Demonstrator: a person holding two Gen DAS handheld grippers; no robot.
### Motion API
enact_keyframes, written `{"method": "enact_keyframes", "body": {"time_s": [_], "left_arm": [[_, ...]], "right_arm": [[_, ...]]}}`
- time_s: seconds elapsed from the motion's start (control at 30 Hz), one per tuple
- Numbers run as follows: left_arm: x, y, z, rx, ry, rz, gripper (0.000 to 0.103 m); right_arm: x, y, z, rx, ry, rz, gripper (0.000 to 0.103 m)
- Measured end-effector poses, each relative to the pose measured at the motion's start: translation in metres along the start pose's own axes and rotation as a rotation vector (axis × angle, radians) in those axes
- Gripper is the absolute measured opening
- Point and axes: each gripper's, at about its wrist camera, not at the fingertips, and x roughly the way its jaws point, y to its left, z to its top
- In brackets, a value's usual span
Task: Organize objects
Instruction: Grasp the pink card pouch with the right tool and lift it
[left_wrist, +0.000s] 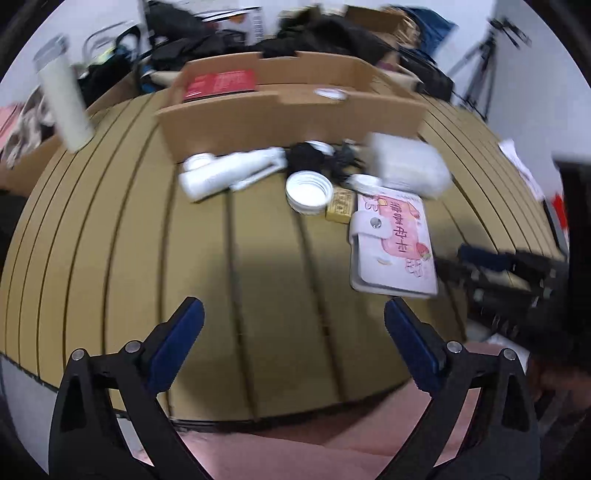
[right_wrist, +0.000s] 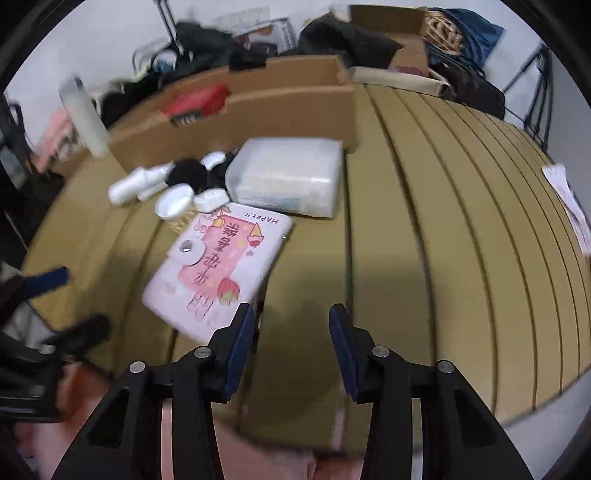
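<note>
Pink-and-white snap wallet (right_wrist: 218, 269) lies flat on the slatted tan table (right_wrist: 424, 229), left of centre in the right wrist view, touching a heap of small items above it: clear plastic box (right_wrist: 288, 177), white jar lid (left_wrist: 308, 192), white bottle (left_wrist: 225, 173), black cord bundle (left_wrist: 306, 157). Cardboard box (left_wrist: 280, 118) sits behind the heap, upper centre. Left gripper (left_wrist: 293, 325) jaws wide apart, empty, over bare table; right gripper (right_wrist: 291, 328) jaws partly apart, empty, its left fingertip (right_wrist: 245, 317) at the wallet's near corner, contact unclear.

Even, soft indoor light falls on my table (left_wrist: 110, 229). My shadow darkens its near part. Motion blur smears everything; fisheye bends the edges.
</note>
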Motion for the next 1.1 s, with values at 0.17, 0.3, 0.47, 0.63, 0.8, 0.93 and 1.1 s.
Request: {"method": "enact_keyframes", "body": {"time_s": [0.17,0.3,0.47,0.63,0.8,0.93,1.1], "left_arm": [[-0.006,0.041,-0.007,-0.091,-0.004,-0.022,0.096],[0.002,0.039,0.002,-0.125,-0.021,-0.156,0.096],[0.030,0.000,0.016,-0.060,0.042,-0.241,0.059],[0.036,-0.010,0.014,-0.038,0.048,-0.227,0.031],[0.023,0.009,-0.006,-0.118,0.048,-0.217,0.030],[0.016,0.012,-0.017,-0.159,0.049,-0.205,0.029],[-0.009,0.015,-0.029,-0.207,0.007,-0.248,0.028]], "right_arm": [[-0.020,0.039,-0.008,-0.043,-0.017,0.341,0.044],[-0.021,0.001,0.004,0.083,-0.056,0.332,0.066],[0.002,-0.024,0.027,0.175,-0.084,0.402,0.082],[0.020,-0.003,0.037,0.106,-0.051,0.347,0.050],[0.005,0.027,0.007,0.042,-0.022,0.342,0.042],[-0.001,0.033,-0.006,0.065,-0.010,0.308,0.028],[-0.033,0.033,-0.018,0.059,-0.071,0.273,0.020]]}}
